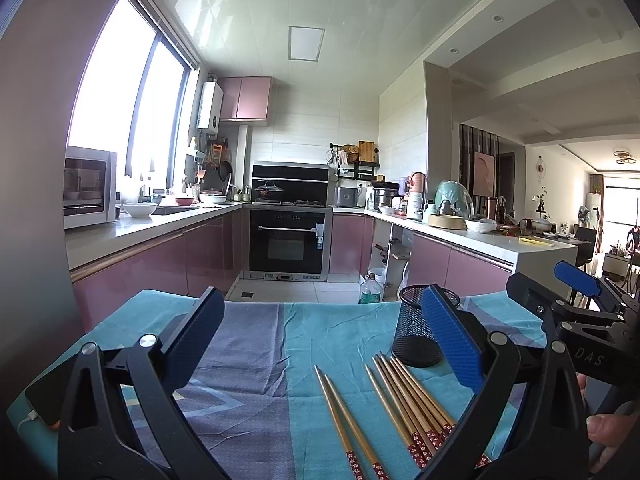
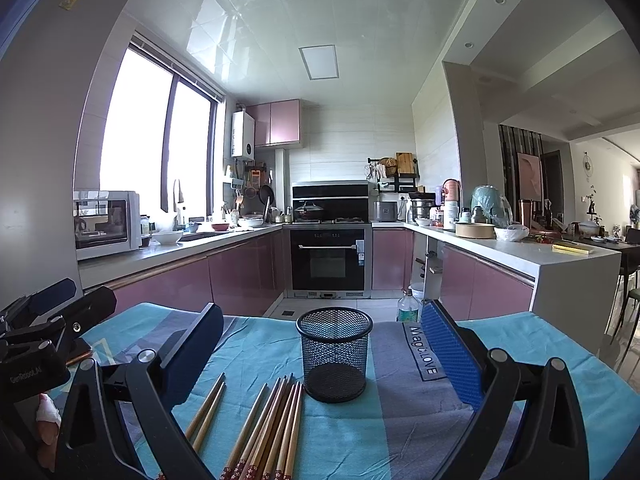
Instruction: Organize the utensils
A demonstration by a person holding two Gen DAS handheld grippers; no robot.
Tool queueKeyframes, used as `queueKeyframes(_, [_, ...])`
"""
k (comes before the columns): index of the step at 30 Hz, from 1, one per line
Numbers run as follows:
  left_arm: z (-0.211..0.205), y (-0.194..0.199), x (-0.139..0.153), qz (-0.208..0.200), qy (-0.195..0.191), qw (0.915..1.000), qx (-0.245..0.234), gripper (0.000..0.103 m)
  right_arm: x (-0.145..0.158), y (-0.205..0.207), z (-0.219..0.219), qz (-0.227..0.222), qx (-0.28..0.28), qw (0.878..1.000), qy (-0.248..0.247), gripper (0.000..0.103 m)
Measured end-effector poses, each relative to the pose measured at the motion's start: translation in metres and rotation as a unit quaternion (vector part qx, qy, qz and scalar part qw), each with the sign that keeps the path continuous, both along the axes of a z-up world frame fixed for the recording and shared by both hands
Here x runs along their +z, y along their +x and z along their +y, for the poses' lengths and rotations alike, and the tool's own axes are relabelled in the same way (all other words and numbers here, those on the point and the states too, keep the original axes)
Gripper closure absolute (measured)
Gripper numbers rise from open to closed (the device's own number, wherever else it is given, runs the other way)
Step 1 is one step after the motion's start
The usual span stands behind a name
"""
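Several wooden chopsticks with red flowered ends lie on the teal and purple cloth: a pair and a bundle in the left wrist view, the same pair and bundle in the right wrist view. A black mesh cup stands upright and empty just behind them; it also shows in the left wrist view. My left gripper is open and empty above the cloth, left of the chopsticks. My right gripper is open and empty, with the cup between its fingers' line of sight.
The cloth-covered table ends ahead at a tiled floor with a green plastic bottle. Pink kitchen cabinets and an oven stand beyond. A phone with a cable lies at the table's left edge.
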State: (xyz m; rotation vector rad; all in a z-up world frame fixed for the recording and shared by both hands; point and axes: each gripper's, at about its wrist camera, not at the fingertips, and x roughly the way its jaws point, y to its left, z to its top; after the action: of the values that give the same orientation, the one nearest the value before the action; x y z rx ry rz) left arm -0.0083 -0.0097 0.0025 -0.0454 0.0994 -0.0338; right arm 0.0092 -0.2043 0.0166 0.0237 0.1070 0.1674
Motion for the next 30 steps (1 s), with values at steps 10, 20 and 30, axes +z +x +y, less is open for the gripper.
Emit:
queueKeyframes(10, [-0.002,0.005,-0.001,0.007,-0.001,1.0000,-0.002,0.006,-0.001,0.001,0.000,0.000,-0.011,1.000,-0.003,0.007])
queueKeyframes(20, [-0.003,0.011,-0.003,0.017,-0.001,0.9999,-0.001,0.006,-0.002,0.001,0.000,0.002,-0.033,0.999,-0.004,0.007])
queueKeyframes(30, [-0.007,0.014,-0.005,0.024,0.000,0.9997,-0.004,0.006,-0.002,0.001,-0.002,0.003,-0.041,0.999,-0.004,0.007])
